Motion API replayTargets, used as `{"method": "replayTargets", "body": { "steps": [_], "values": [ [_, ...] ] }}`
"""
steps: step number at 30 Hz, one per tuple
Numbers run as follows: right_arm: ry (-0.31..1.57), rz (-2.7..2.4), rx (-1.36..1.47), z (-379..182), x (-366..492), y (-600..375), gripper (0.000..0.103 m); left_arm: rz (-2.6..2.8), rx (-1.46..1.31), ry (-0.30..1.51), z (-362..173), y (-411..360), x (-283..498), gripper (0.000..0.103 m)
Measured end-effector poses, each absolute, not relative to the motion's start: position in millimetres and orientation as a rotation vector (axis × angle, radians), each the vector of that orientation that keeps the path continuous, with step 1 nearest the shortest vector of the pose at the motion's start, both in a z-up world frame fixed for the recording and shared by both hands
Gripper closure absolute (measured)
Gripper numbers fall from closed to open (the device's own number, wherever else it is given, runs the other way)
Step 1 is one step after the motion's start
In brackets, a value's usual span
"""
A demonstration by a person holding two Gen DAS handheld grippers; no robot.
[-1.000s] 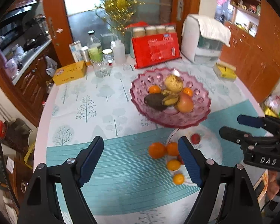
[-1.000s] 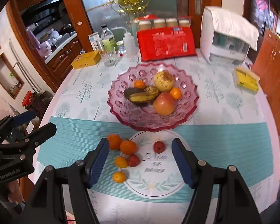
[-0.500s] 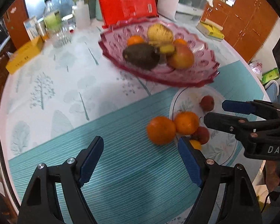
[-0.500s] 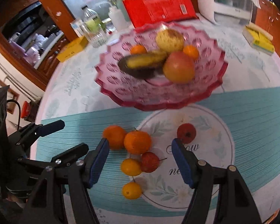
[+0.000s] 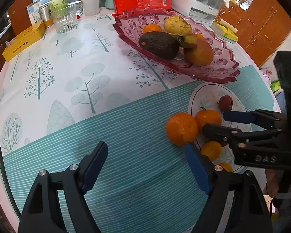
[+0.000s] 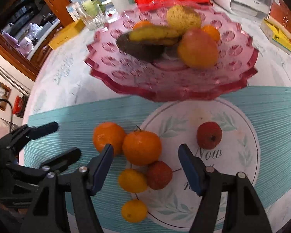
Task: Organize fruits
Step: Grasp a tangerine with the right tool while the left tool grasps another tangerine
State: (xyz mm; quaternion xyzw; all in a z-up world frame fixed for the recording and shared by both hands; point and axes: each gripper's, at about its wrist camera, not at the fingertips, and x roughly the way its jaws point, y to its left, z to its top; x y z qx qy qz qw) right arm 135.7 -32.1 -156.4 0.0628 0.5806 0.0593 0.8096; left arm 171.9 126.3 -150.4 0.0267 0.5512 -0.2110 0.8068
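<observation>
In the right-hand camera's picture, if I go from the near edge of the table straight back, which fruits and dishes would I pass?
Small orange fruit → small red fruit → stemmed mandarin → pink glass fruit bowl → dark avocado → rough yellow fruit at the back of the bowl.

1. Two large oranges, side by side: one [image 6: 108,136] on the teal cloth, one [image 6: 142,148] at the print's rim.
2. Two small yellow-orange citrus [image 6: 132,180] [image 6: 134,210].
3. Two small red fruits [image 6: 209,135] [image 6: 159,175].
4. One pink glass bowl [image 6: 145,89] (fruit piled in it, some blurred).
5. Two grippers [image 6: 145,167] [image 5: 145,169].
</observation>
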Motion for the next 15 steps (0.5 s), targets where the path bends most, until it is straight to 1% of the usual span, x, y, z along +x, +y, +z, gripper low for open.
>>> {"method": "replayTargets", "body": {
  "steps": [3,8,12,13,15],
  "values": [
    [1.238,0.122,0.153,-159.4,136.3,-37.0,0.034,-0.449,0.051,1.178,-150.2,128.4,170.9,0.022],
    [1.201,0.106,0.046,-153.6,136.8,-25.2,0.034,-0.447,0.035,1.181,-151.1,129.1,170.9,0.022],
    [1.198,0.117,0.028,-157.1,141.6,-22.3,0.034,-0.453,0.032,1.181,-150.2,126.6,169.8,0.022],
    [1.202,0.128,0.046,-157.8,142.7,-24.8,0.034,-0.454,0.033,1.180,-149.6,125.6,169.5,0.022],
    [1.203,0.156,0.070,-158.4,141.7,-28.4,0.040,-0.456,0.036,1.178,-149.0,123.9,169.0,0.022]
  ]
}}
